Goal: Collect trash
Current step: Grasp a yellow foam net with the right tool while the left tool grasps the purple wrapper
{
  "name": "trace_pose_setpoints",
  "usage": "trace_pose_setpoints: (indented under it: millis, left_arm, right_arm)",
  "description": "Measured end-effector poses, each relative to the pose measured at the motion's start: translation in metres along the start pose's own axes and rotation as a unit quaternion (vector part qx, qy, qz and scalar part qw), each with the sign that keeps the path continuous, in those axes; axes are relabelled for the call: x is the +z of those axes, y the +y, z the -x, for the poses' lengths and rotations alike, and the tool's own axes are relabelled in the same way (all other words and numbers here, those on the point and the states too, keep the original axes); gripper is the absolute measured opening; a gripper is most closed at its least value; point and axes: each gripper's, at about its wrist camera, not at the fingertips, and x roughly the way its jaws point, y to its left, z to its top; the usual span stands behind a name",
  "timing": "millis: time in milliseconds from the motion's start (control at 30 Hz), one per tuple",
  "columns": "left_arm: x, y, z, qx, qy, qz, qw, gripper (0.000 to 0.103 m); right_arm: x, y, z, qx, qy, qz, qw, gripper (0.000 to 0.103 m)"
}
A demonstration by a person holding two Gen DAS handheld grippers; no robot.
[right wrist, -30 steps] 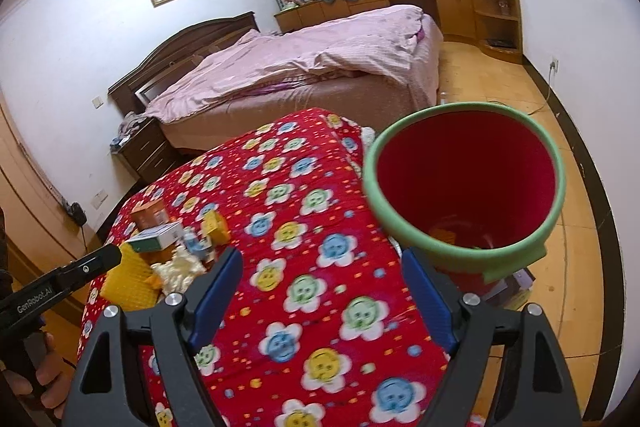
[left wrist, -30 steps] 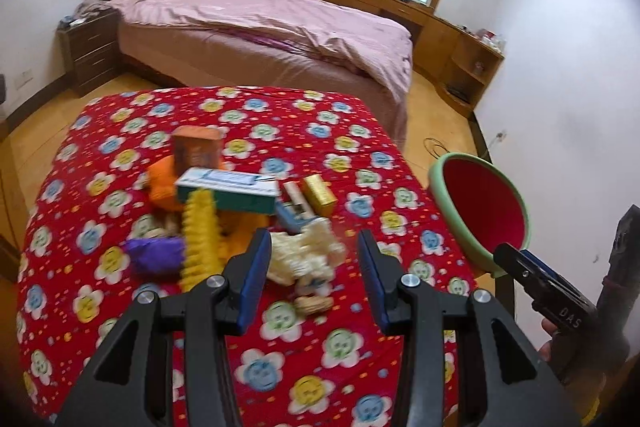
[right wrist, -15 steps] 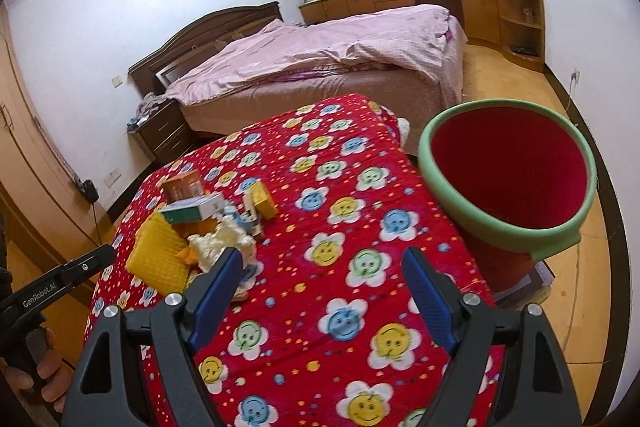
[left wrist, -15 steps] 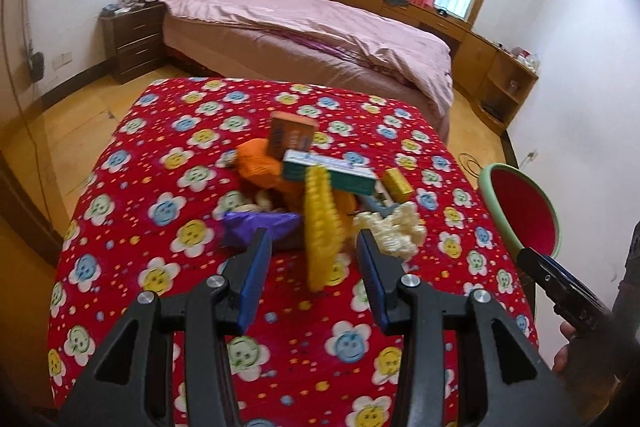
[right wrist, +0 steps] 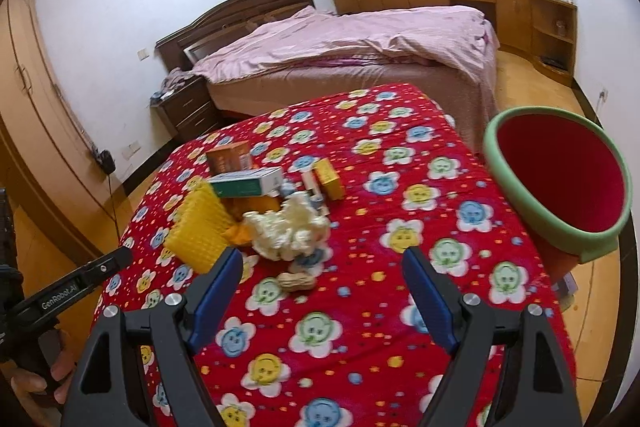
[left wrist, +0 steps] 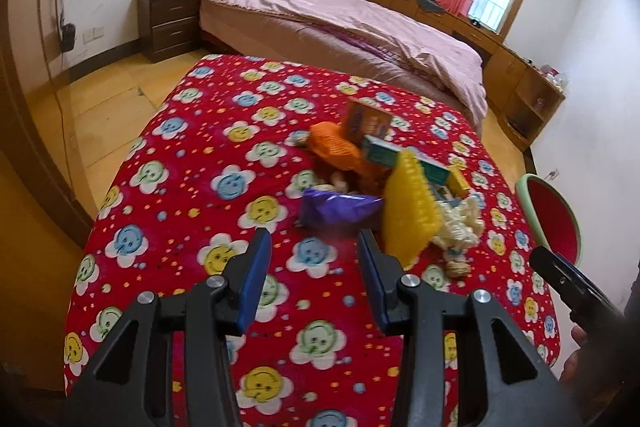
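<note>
Bedroom w/ pink bed (right wrist: 360, 43) behind; red flowered cloth (left wrist: 192, 187) covers the table up front. Trash pile (left wrist: 384, 183) sits mid-cloth at approx 1 o'clock from left gripper (left wrist: 312, 259): purple wrapper (left wrist: 340, 209), yellow mesh (left wrist: 406, 211), orange net, boxes, white crumple, peanut (right wrist: 297, 281). Left jaws part-open, nothing in them, wrapper just beyond the tips. Right gripper (right wrist: 320, 275) jaws wide, empty, peanut lying between them on the cloth. Red bin (right wrist: 560, 183) w/ green rim stands off the table edge at 2 o'clock from right gripper; what shows of its inside looks bare. Judging by that, nothing collected yet, whole pile left.
</note>
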Motion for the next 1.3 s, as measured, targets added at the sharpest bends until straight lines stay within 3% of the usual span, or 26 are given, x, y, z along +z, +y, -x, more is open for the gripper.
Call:
trace_pose_setpoints:
  millis: [400, 800, 1067, 1200, 1300]
  left_arm:
    - [-0.004, 0.027, -0.018, 0.024, 0.017, 0.021, 0.9994, 0.044]
    - [-0.004, 0.04, -0.032, 0.023, 0.031, 0.031, 0.9988, 0.044]
    - [-0.002, 0.045, -0.035, 0.019, 0.036, 0.032, 0.9987, 0.044]
    - [-0.001, 0.044, -0.036, 0.015, 0.036, 0.029, 0.9988, 0.045]
    - [-0.001, 0.04, -0.038, 0.011, 0.036, 0.021, 0.9991, 0.045]
  right_arm:
    - [-0.002, 0.048, -0.029, 0.028, 0.023, 0.046, 0.998, 0.084]
    - [-0.008, 0.087, -0.068, 0.046, 0.053, 0.091, 0.993, 0.083]
    - [-0.004, 0.101, -0.09, 0.056, 0.065, 0.102, 0.991, 0.05]
    - [-0.005, 0.104, -0.095, 0.06, 0.066, 0.104, 0.991, 0.013]
    - [-0.004, 0.102, -0.088, 0.069, 0.057, 0.101, 0.991, 0.013]
